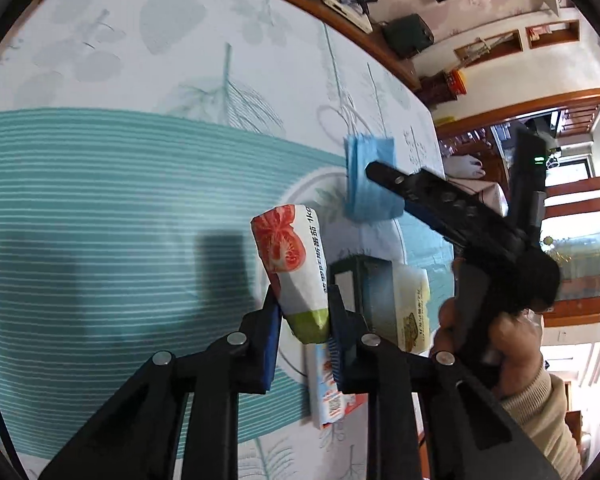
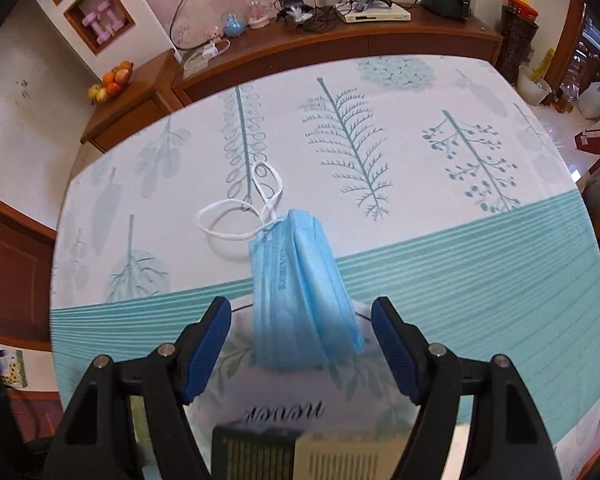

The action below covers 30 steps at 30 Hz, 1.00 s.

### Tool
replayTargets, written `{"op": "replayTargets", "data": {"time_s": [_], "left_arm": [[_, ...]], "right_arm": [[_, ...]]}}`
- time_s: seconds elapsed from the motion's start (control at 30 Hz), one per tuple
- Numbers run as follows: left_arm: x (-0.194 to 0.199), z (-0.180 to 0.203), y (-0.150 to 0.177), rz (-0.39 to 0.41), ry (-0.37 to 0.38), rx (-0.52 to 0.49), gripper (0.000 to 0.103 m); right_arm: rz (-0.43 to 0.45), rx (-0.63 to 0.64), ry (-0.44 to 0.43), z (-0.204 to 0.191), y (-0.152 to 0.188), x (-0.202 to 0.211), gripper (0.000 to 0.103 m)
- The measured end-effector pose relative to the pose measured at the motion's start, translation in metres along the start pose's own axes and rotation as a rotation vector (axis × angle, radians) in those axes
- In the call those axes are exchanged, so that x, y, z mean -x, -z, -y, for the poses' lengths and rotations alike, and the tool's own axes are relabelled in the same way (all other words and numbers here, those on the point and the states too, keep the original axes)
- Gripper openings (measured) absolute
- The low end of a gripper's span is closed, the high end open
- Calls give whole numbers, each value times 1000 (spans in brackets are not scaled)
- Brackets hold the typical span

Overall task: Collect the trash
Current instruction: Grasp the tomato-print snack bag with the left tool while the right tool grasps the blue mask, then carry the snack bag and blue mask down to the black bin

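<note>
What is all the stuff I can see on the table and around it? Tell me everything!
tomato packet: one, white with red tomato picture, clamped in the left gripper
face mask: one, blue with white loops, flat on the tablecloth between the open right gripper's fingers
small box: one, dark green and cream, on the table beside the packet
wrapper: one, white, blue and red, lying under the left gripper
tablecloth: one, white with leaf prints and teal stripes
fruit: a pile, orange and yellow, on the wooden cabinet
left gripper: black, blue pads, shut
right gripper: black, blue pads, open
hand: one, holding the right gripper
</note>
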<state>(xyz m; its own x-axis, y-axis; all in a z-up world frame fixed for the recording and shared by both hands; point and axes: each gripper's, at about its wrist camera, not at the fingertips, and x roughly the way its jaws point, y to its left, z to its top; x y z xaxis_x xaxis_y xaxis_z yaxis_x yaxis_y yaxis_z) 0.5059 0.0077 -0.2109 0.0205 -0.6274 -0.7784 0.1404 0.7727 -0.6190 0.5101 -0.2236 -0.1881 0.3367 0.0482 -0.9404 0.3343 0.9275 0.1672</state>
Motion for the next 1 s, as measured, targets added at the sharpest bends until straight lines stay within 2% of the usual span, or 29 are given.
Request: {"op": "replayTargets", "data": {"time_s": [0.07,0.1,0.17,0.2,0.23,0.27,0.47,0.7,0.8,1.0], "left_arm": [[7,-3,0,14,-15,-3,19],[12,-8,0,21,-22,-4,19],[22,-13,-1,33,-29,-6,19],[27,-15,-1,39,-33,-6,19],[30,-16,0,47,-39,-8,19],[33,-16,1,53,-46,-11,19],[55,-5,14,92,-83,-46,19],[87,30,50,161,-128,-113,19],[105,50,76,198,-144,-140,19],[142,91,152,297,-192,-177,19]], "right_arm": [[-17,5,18,-3,1,-7,73],[-2,22,27,-5,3,-6,67],[1,54,64,-10,4,-7,53],[2,74,85,-13,5,-7,40],[0,79,89,-14,6,-7,24],[-6,78,82,-14,7,-6,18],[30,41,40,-8,21,14,14],[129,7,-56,6,60,82,14],[157,17,-106,12,85,116,14],[198,33,-207,39,151,184,14]]}}
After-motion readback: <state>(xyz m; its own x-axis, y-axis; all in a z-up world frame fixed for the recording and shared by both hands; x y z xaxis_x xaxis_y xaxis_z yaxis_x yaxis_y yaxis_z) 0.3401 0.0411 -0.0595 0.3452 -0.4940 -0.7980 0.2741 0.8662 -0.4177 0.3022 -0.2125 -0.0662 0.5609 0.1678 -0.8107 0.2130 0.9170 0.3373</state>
